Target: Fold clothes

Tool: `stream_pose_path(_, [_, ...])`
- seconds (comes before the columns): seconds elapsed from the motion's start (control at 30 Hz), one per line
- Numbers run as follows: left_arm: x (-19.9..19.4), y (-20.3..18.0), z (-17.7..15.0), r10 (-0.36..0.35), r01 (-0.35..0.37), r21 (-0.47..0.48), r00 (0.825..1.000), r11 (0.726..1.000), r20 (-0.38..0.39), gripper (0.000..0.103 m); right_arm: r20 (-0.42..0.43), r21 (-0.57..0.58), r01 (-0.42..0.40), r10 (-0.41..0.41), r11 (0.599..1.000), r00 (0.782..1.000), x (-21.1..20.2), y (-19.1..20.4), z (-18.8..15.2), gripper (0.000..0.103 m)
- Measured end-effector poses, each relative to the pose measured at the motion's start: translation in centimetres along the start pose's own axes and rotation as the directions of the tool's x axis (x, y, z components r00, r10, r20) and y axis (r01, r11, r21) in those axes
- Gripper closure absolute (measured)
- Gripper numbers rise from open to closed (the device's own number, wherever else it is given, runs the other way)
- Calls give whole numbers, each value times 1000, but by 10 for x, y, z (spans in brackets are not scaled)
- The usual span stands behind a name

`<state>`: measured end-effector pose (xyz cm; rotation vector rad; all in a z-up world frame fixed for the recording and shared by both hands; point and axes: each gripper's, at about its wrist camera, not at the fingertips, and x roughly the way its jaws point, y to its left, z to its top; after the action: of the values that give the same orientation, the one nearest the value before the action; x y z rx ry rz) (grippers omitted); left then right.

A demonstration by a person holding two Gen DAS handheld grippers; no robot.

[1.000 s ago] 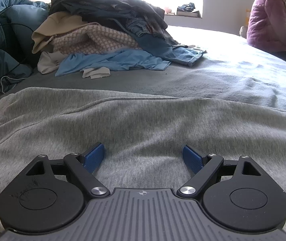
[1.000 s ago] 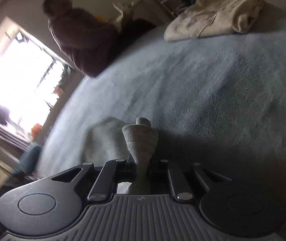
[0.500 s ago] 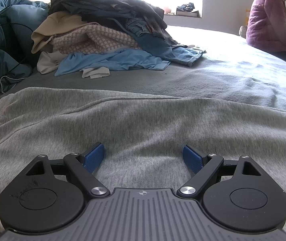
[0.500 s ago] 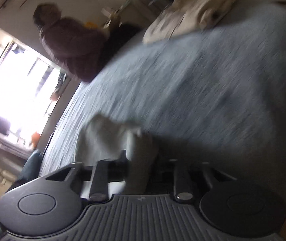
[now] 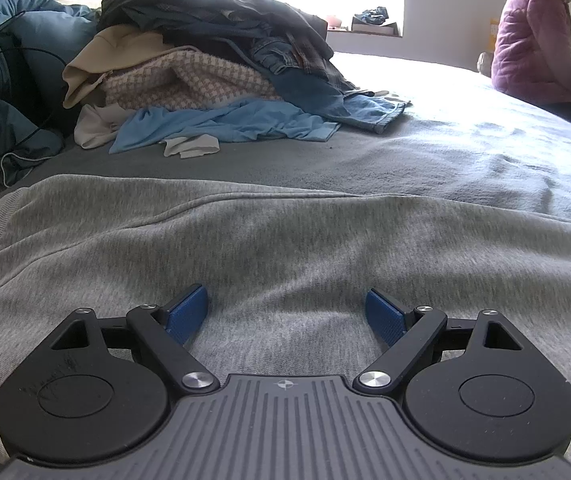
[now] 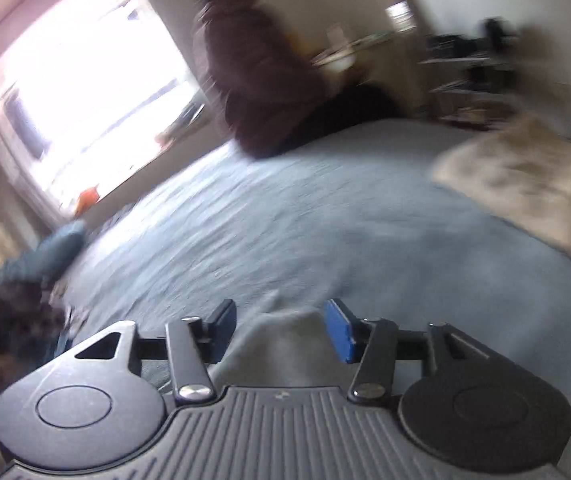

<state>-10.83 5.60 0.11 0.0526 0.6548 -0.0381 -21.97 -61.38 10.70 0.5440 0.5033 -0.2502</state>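
A grey sweatshirt (image 5: 285, 248) lies spread flat on the grey bed (image 5: 465, 152), filling the lower half of the left wrist view. My left gripper (image 5: 287, 312) is open and rests low over the sweatshirt, its blue pads (image 5: 187, 312) wide apart with nothing between them. In the blurred right wrist view my right gripper (image 6: 281, 328) is open, and a grey fold of the sweatshirt (image 6: 285, 344) lies loose between and below its blue pads (image 6: 339, 336).
A pile of unfolded clothes (image 5: 213, 80) sits at the bed's far left by a blue duvet (image 5: 9, 80). A person in a purple jacket (image 5: 537, 40) sits on the far edge. A folded beige garment (image 6: 525, 176) lies at the right.
My right gripper was shut on a grey fold of the sweatshirt; it has opened, let it go and swung round. The left gripper has not moved.
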Motion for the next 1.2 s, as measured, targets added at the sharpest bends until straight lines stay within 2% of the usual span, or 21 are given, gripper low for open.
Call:
stream_pose_path(0.07, [0, 0, 0, 1, -1, 1, 1000, 1000, 0, 15, -85, -93, -34, 26, 995, 996, 40, 14, 18, 45])
stream_pose_path(0.17, [1, 0, 0, 4, -4, 3, 1000, 1000, 1, 15, -150, -186, -32, 4, 982, 989, 89, 26, 36, 40])
stream_pose_path(0.23, [1, -1, 0, 5, -5, 4, 1000, 1000, 3, 14, -208, -177, -37, 0, 984, 978, 116, 23, 44, 34])
stream_pose_path(0.33, [1, -2, 0, 7, -7, 6, 1000, 1000, 4, 14, -310, -131, -57, 13, 990, 951, 148, 13, 47, 33])
stream_pose_path(0.4, [1, -2, 0, 8, -8, 6, 1000, 1000, 6, 13, -375, -133, -65, 11, 989, 927, 161, 8, 39, 33])
stream_pose_path(0.5, [1, -3, 0, 9, -9, 7, 1000, 1000, 6, 13, -420, -156, -99, 24, 983, 907, 166, 11, 28, 38])
stream_pose_path(0.57, [2, -3, 0, 10, -10, 7, 1000, 1000, 8, 13, -408, -207, -122, 27, 971, 913, 155, 20, 24, 61])
stream_pose_path(0.6, [3, -3, 0, 11, -11, 7, 1000, 1000, 9, 12, -383, -243, -107, 6, 964, 924, 151, 23, 22, 84])
stream_pose_path(0.63, [3, -3, 0, 11, -11, 6, 1000, 1000, 10, 12, -354, -274, -90, -13, 958, 935, 145, 26, 21, 88])
stream_pose_path(0.73, [4, -3, 0, 12, -12, 6, 1000, 1000, 12, 12, -256, -352, -54, -41, 935, 966, 121, 35, 16, 91])
stream_pose_path(0.8, [4, -2, 0, 12, -12, 7, 1000, 1000, 13, 12, -168, -412, 35, -114, 911, 979, 108, 39, 15, 92])
stream_pose_path(0.93, [4, -3, -1, 12, -12, 7, 1000, 1000, 14, 12, -94, -420, 122, -177, 899, 980, 106, 33, 11, 92])
stream_pose_path(1.03, [4, -3, -2, 14, -14, 7, 1000, 1000, 17, 12, -93, -432, 142, -201, 891, 975, 123, 32, 2, 92])
stream_pose_path(1.13, [4, -3, -2, 14, -14, 7, 1000, 1000, 17, 12, -115, -384, 143, -201, 912, 973, 141, 23, -2, 88])
stream_pose_path(1.2, [3, -4, -1, 14, -14, 8, 1000, 1000, 15, 12, -91, -297, 159, -194, 941, 977, 140, 9, 6, 81])
